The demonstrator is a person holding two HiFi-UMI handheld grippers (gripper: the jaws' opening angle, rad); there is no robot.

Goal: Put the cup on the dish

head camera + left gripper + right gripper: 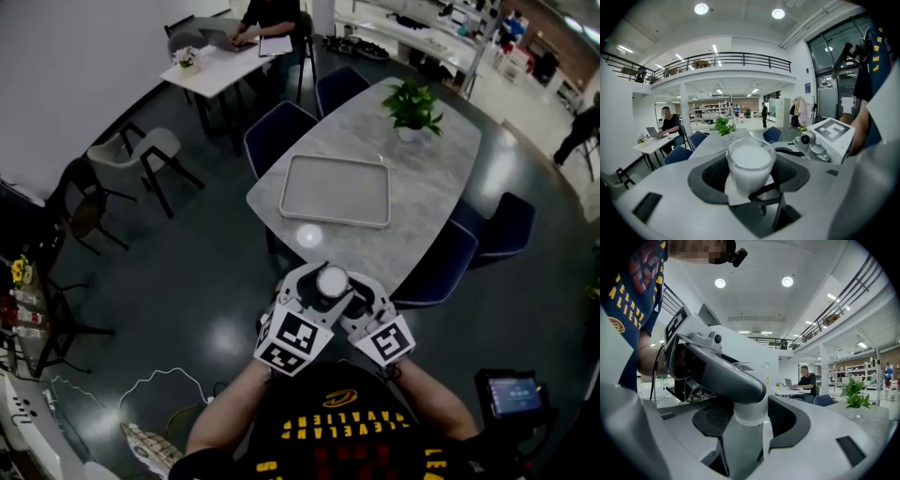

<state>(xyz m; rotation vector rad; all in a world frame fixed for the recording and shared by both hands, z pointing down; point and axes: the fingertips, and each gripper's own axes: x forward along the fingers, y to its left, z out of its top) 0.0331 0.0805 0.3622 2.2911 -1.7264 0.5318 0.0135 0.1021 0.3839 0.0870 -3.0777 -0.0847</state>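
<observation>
My left gripper [314, 286] and right gripper [354, 291] are both clamped on the cup [332, 279], holding it in the air close to my chest. It is a small, round tumbler, frosted and milky white; I cannot tell whether it holds liquid. Black-and-white square markers sit on each gripper. Ahead, well apart from the cup, a pale rectangular dish [336, 190] lies on the marble table [422, 178], near a potted plant [410, 112].
</observation>
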